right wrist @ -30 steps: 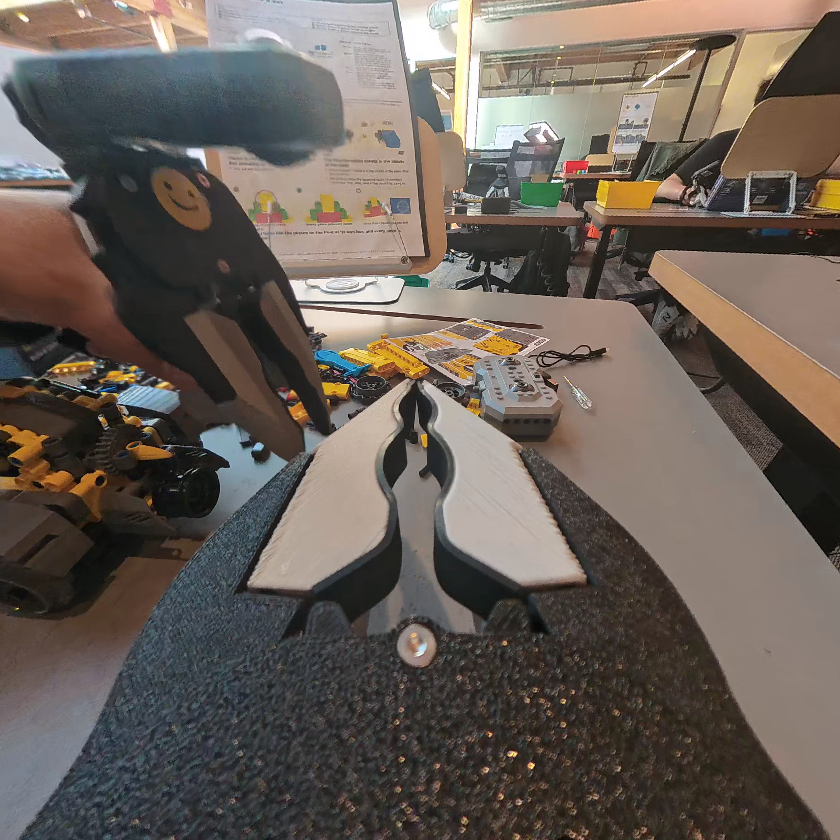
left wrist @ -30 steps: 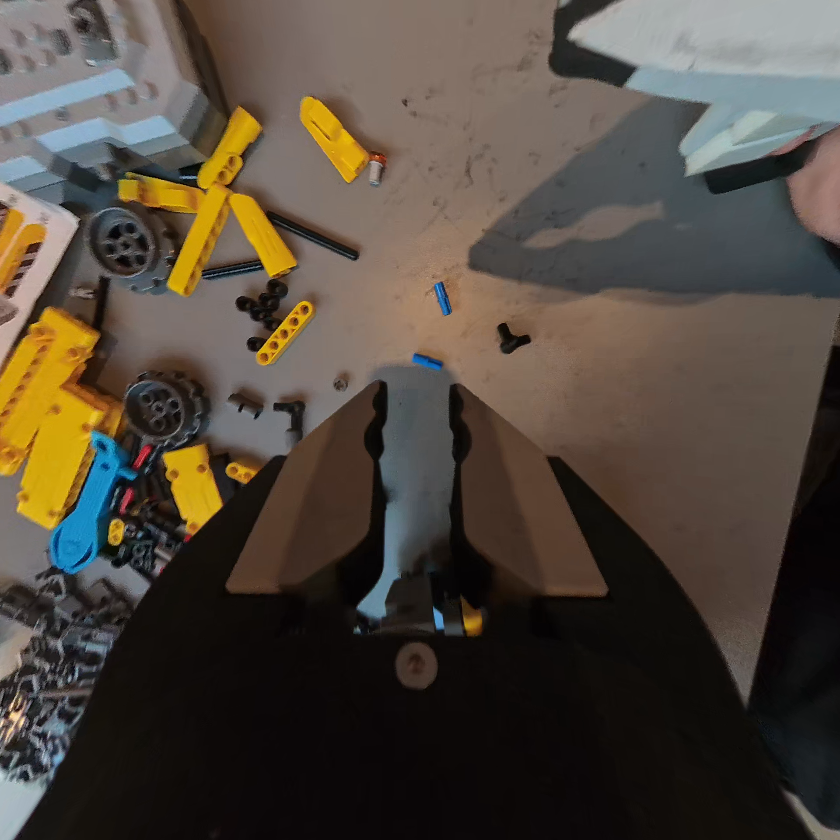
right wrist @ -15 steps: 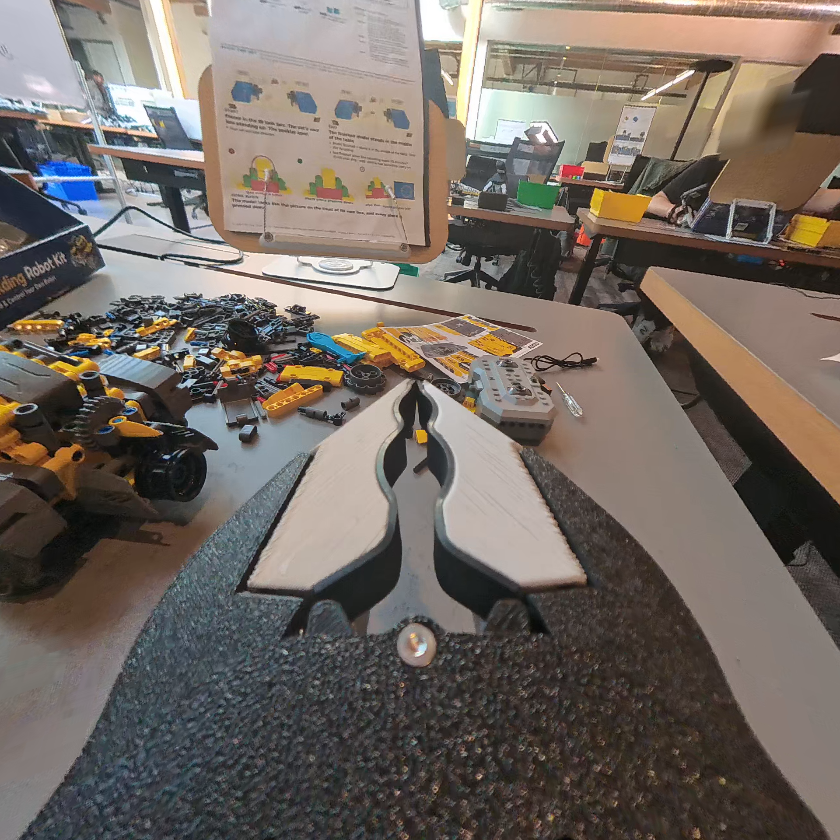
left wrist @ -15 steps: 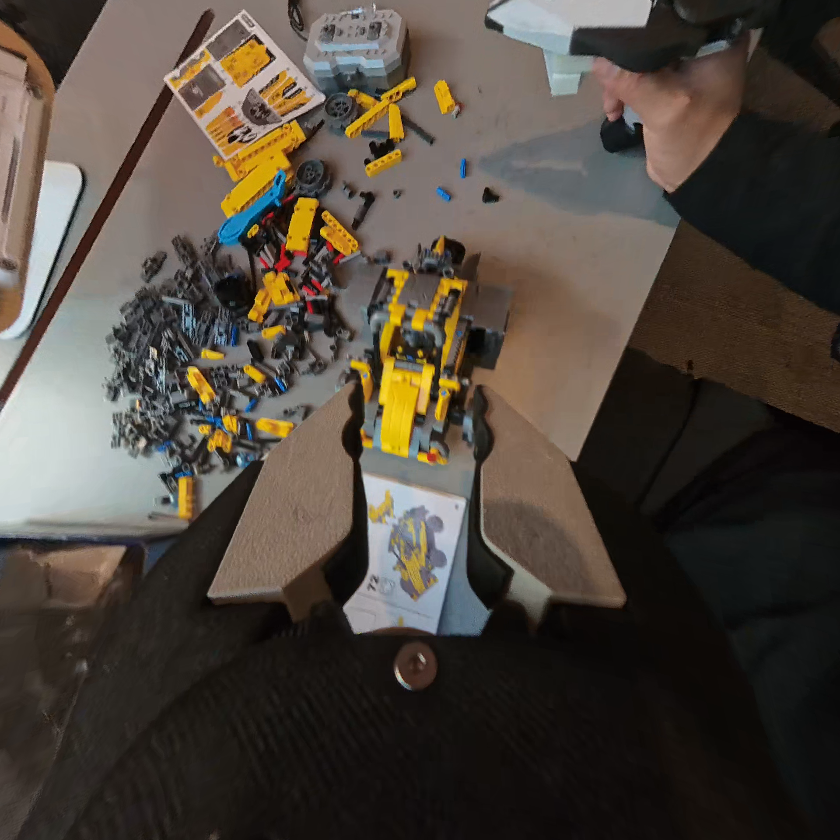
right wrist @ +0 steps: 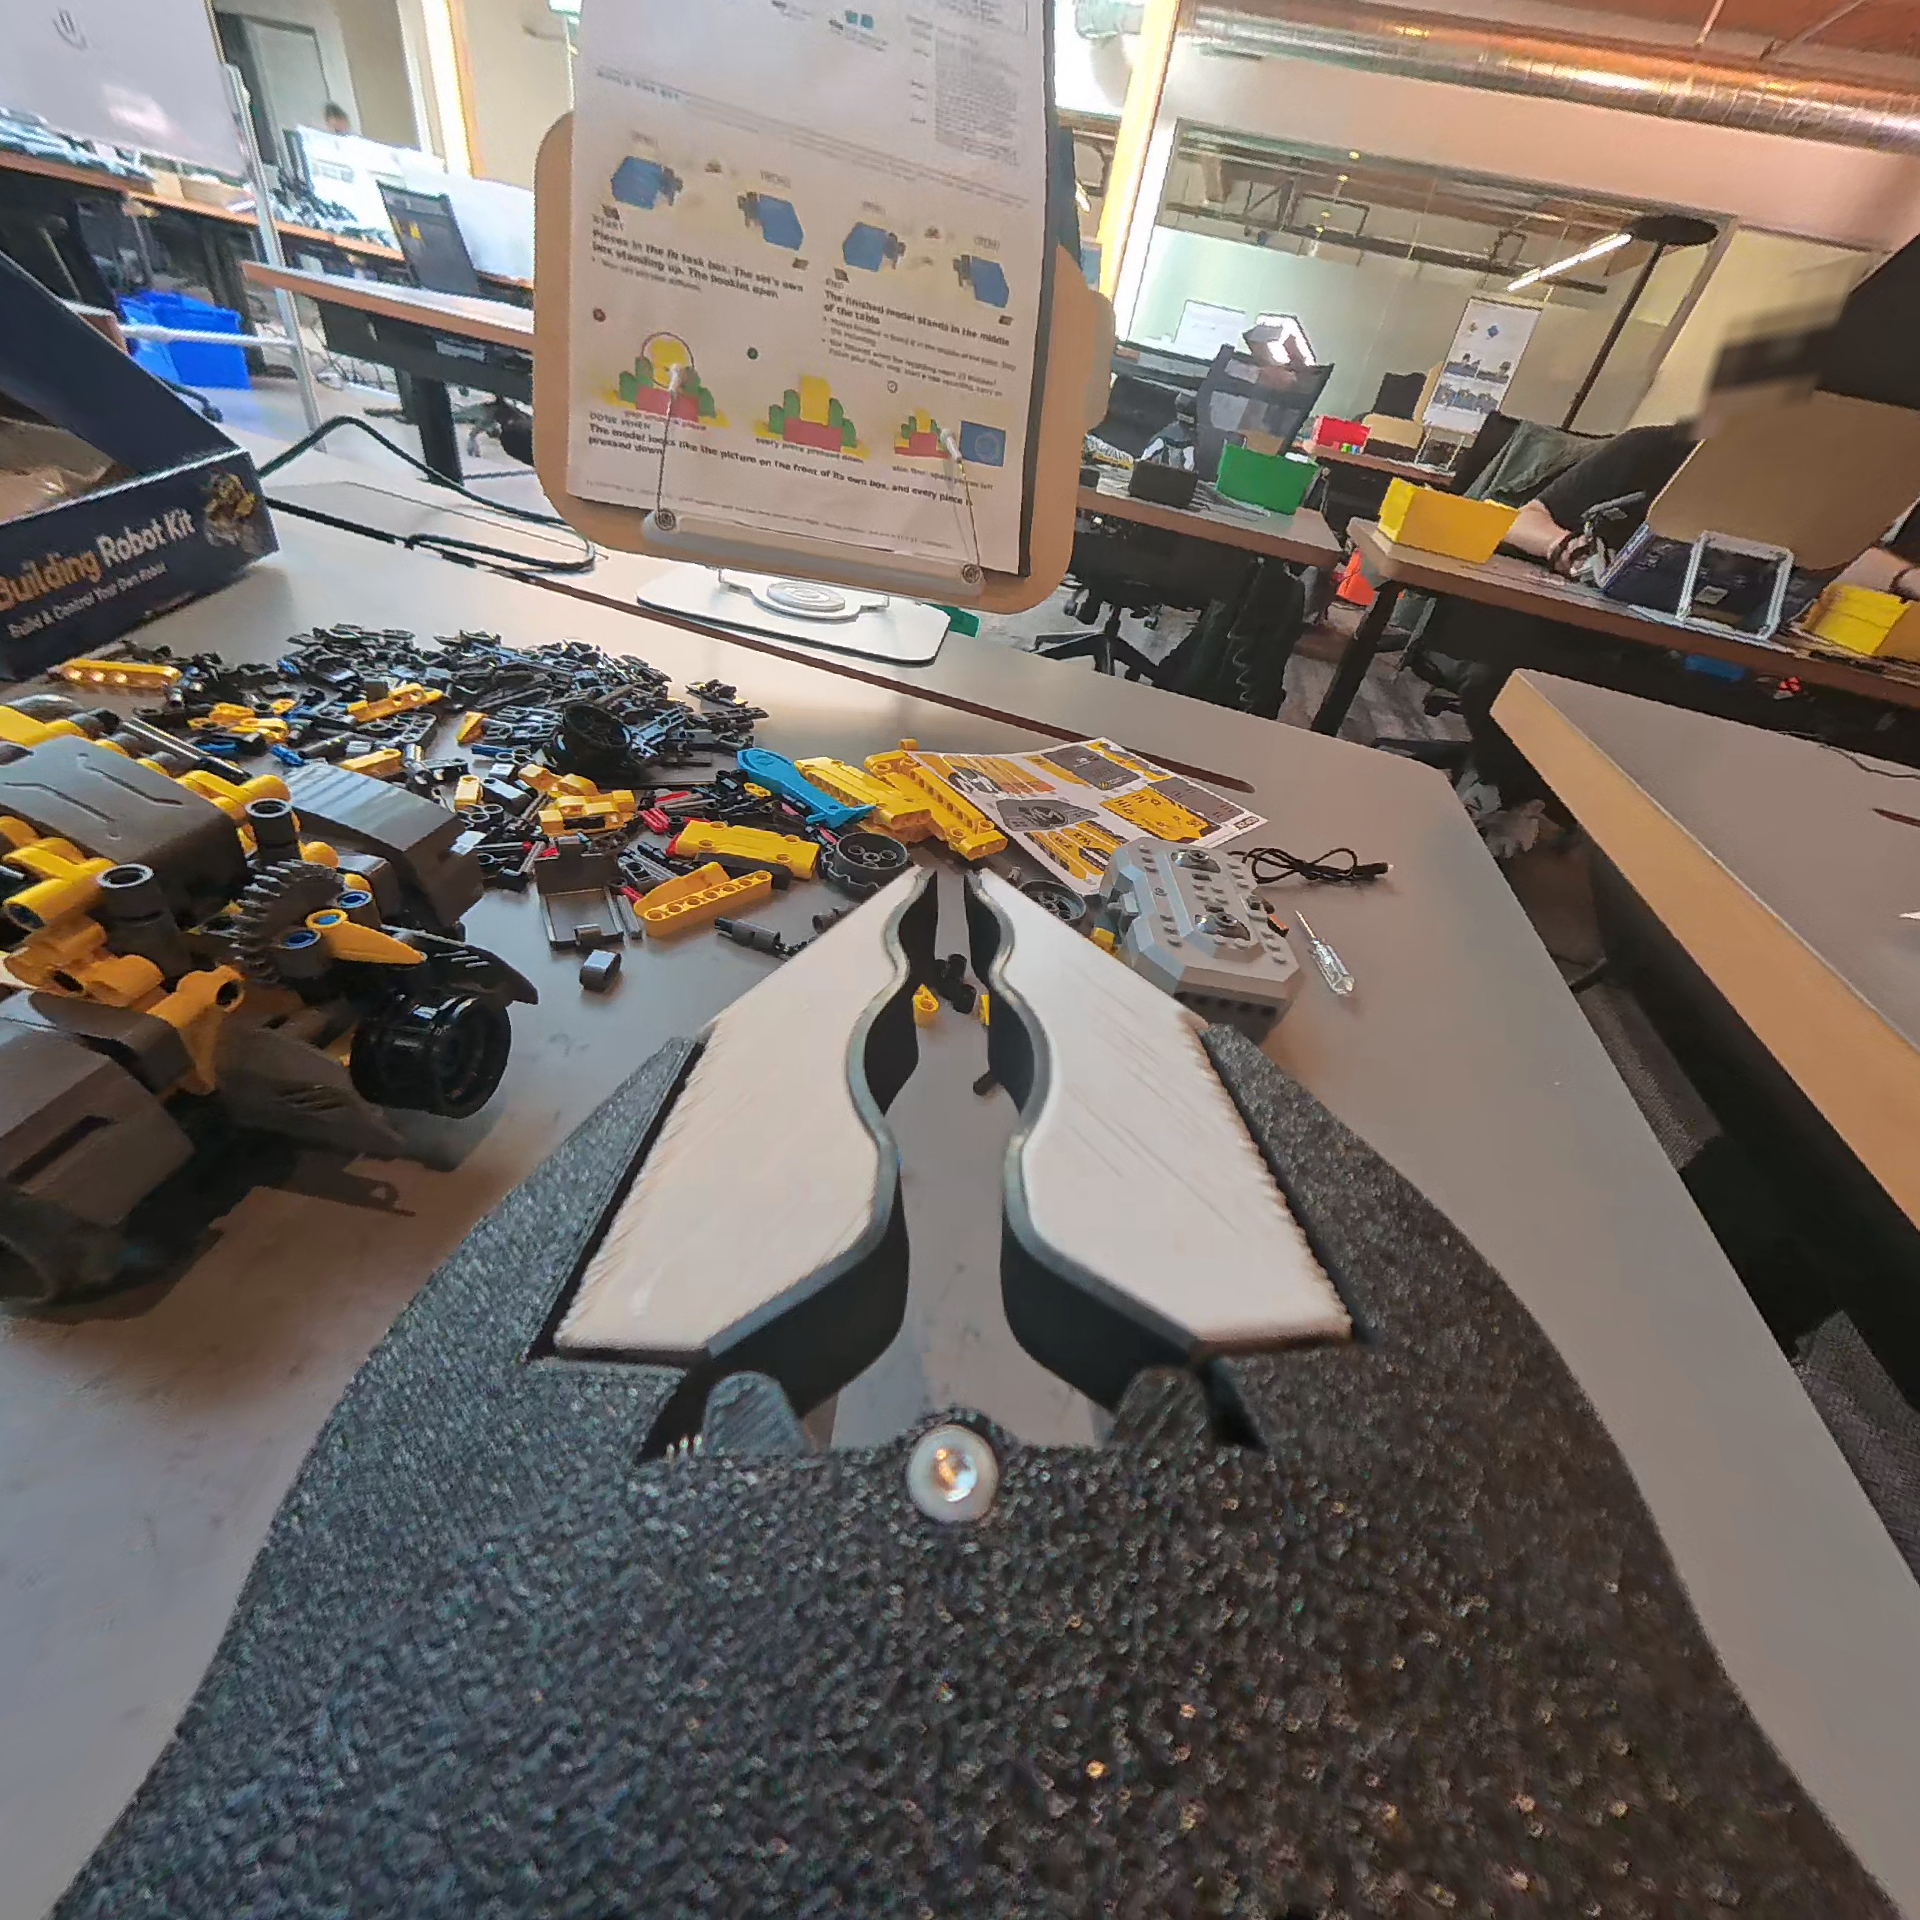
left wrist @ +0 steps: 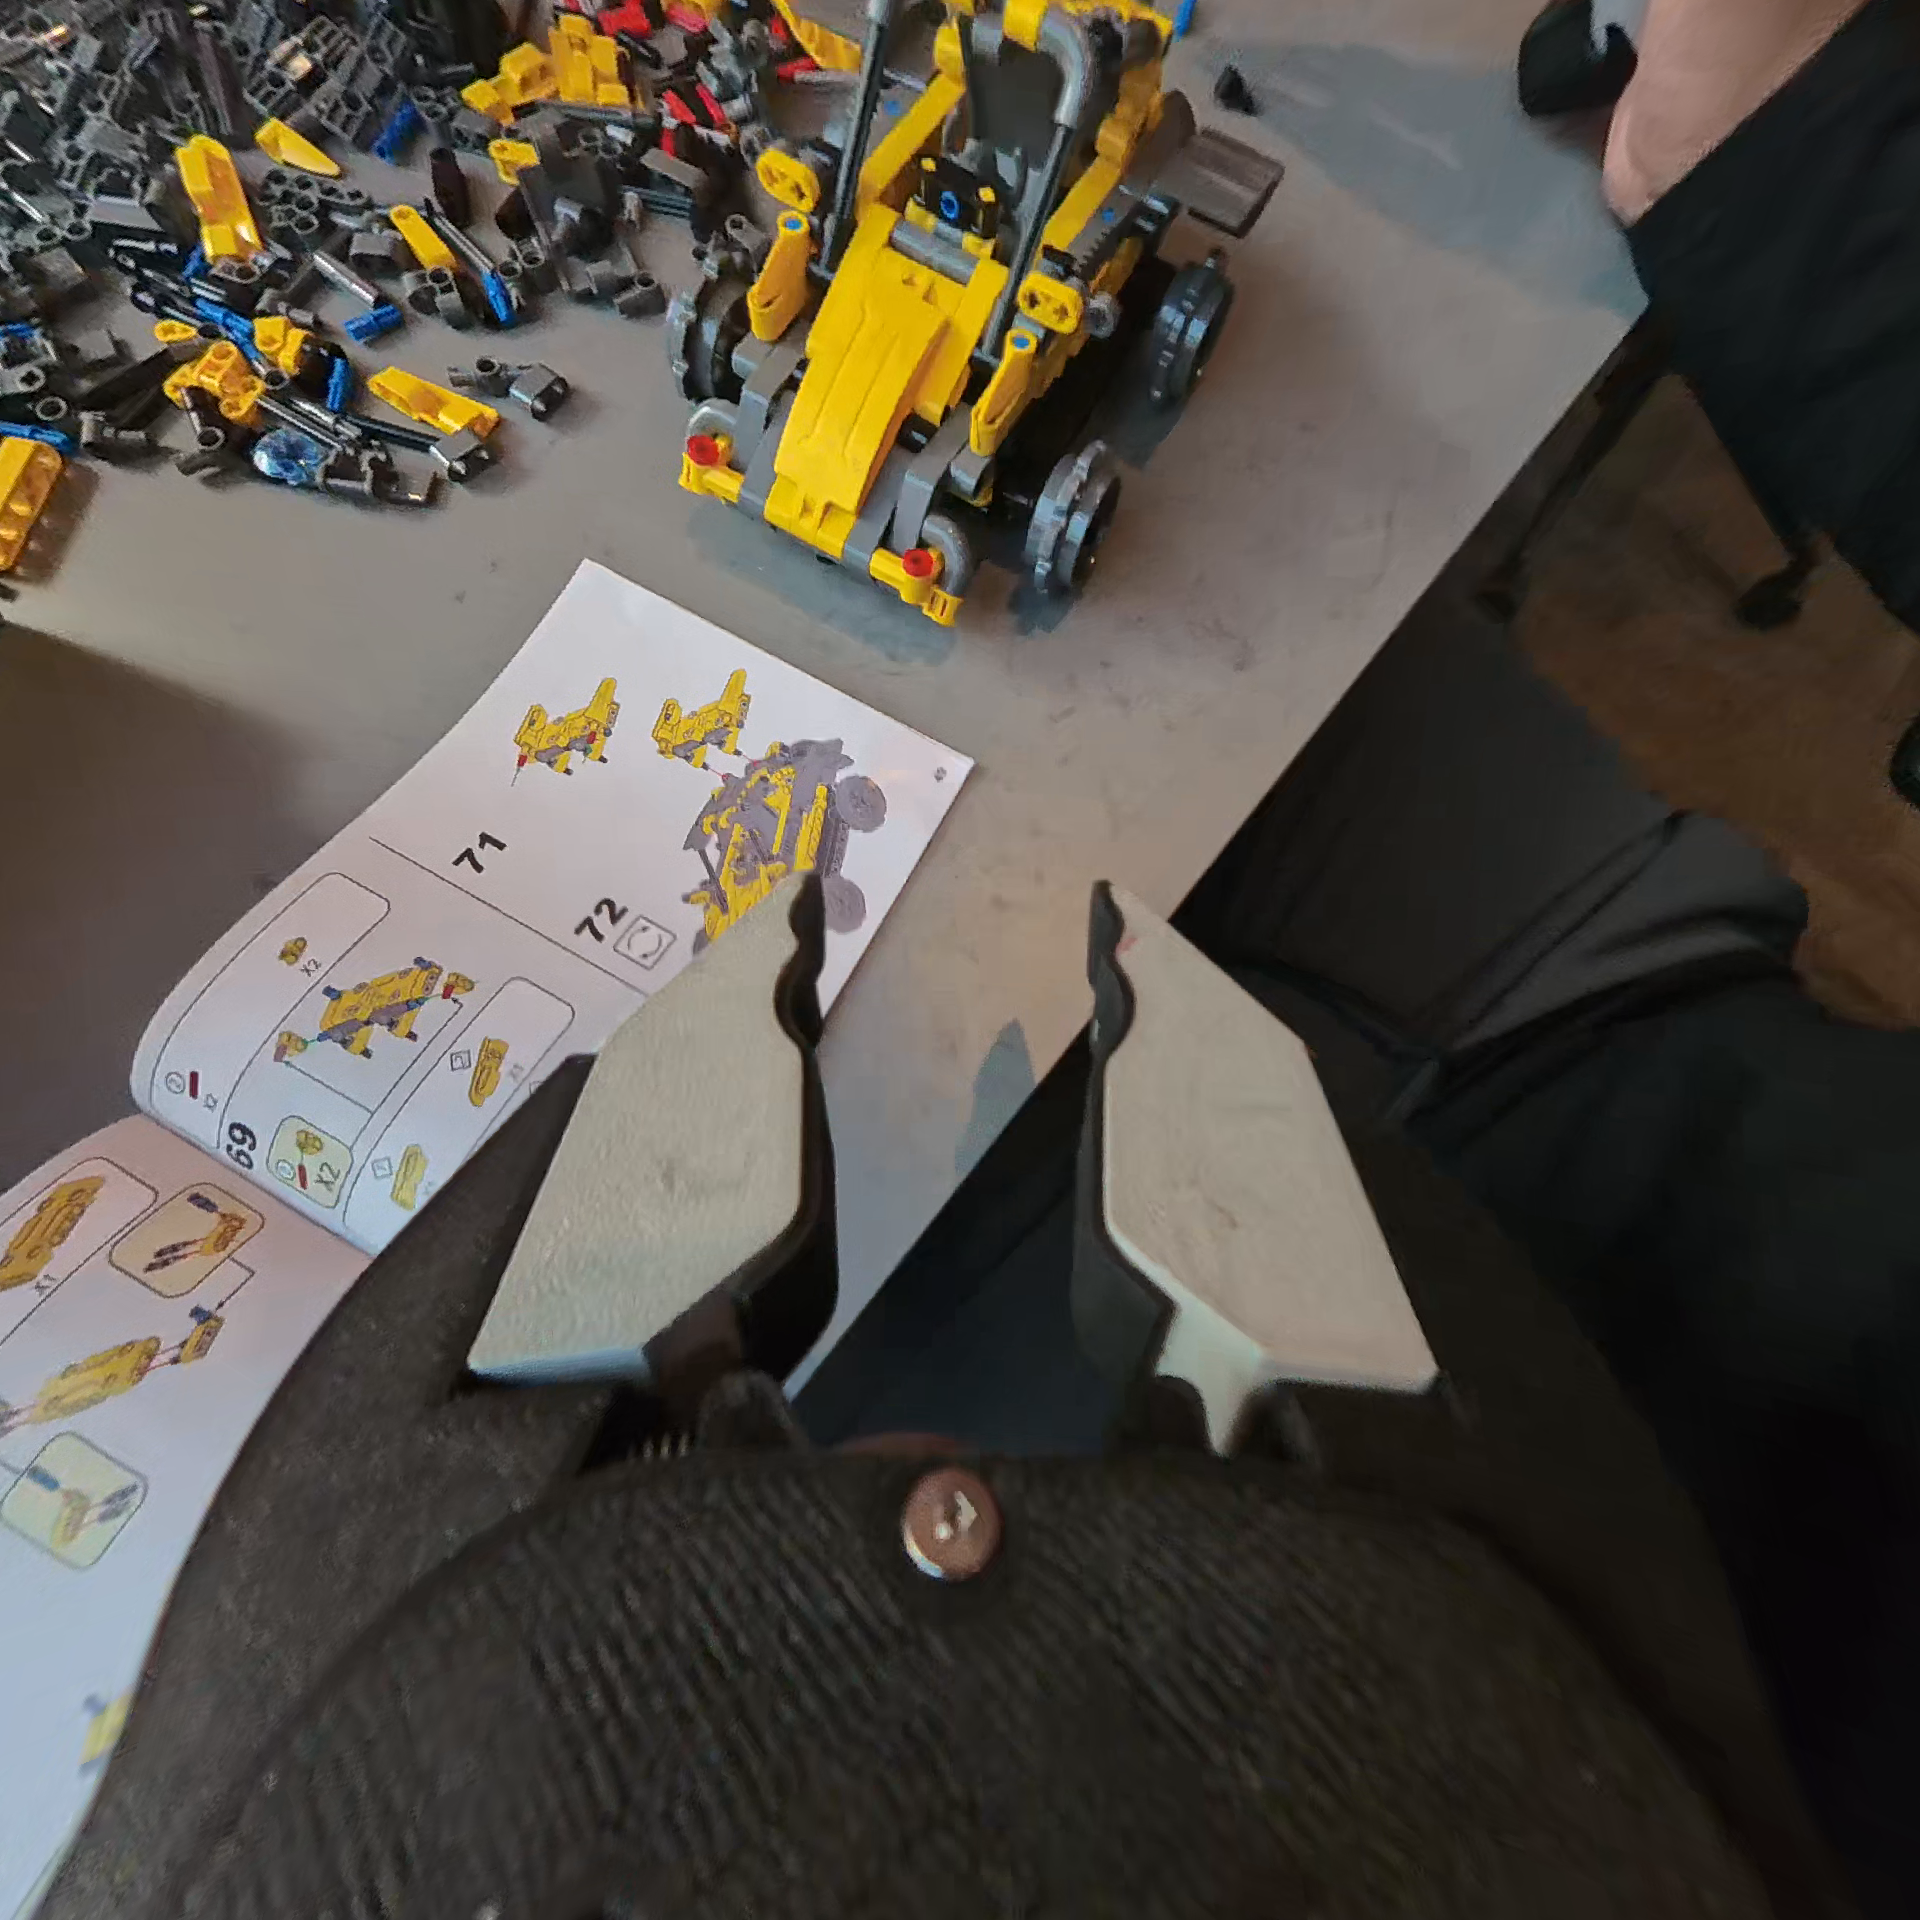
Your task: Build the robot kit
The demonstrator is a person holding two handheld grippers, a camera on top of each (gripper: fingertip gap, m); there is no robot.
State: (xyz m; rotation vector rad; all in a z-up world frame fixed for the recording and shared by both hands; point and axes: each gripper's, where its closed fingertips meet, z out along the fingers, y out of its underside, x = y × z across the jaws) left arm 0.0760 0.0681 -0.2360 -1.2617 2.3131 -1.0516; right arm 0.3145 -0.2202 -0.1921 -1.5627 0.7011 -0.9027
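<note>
My left gripper (left wrist: 956,904) is open and empty. It hovers over the front edge of the grey table (left wrist: 1195,727), its left finger (left wrist: 686,1143) above the corner of an open instruction booklet (left wrist: 520,935). A partly built yellow and grey vehicle model (left wrist: 914,343) stands just beyond the booklet. My right gripper (right wrist: 951,883) is shut on nothing and hangs low over the table. The model (right wrist: 208,987) is to its left, and a grey hub block (right wrist: 1195,925) lies just right of its tips.
Several loose yellow, black and blue parts (right wrist: 520,748) cover the table's middle and also show in the left wrist view (left wrist: 312,208). A sticker sheet (right wrist: 1091,810), a small screwdriver (right wrist: 1325,961), a black cable (right wrist: 1309,862), a paper stand (right wrist: 810,312) and a dark box (right wrist: 114,499) lie farther back. A person's sleeve (left wrist: 1787,260) is at the right. There is about 40 centimeters between the tips of the two grippers. From my right tips it is roughly 15 centimeters to the model (right wrist: 208,987); from my left, 25 centimeters.
My left gripper drew back from the small parts to the front table edge over the booklet and opened wider. It has left the right wrist view. My right gripper barely moved.
</note>
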